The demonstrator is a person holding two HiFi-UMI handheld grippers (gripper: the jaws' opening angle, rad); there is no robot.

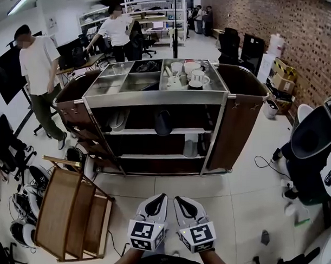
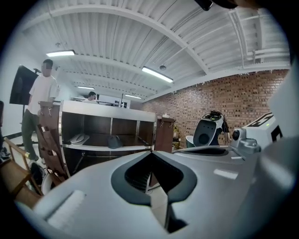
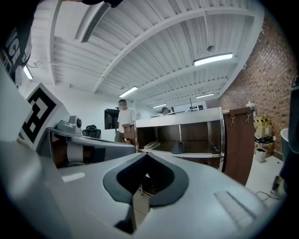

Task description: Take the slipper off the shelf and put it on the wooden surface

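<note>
Because the left gripper and right gripper are both closed and empty, they may push the pale flat slipper deeper along the steel shelf.

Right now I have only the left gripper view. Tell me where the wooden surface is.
Observer: The wooden surface stands on the floor, left of the left gripper, in front of the left end of the cart.
Operator: Report the right gripper.
Observer: The right gripper is shut and empty, close beside the left one.
Operator: Check the cart top.
Observer: White cups sit in its right-hand tray.
</note>
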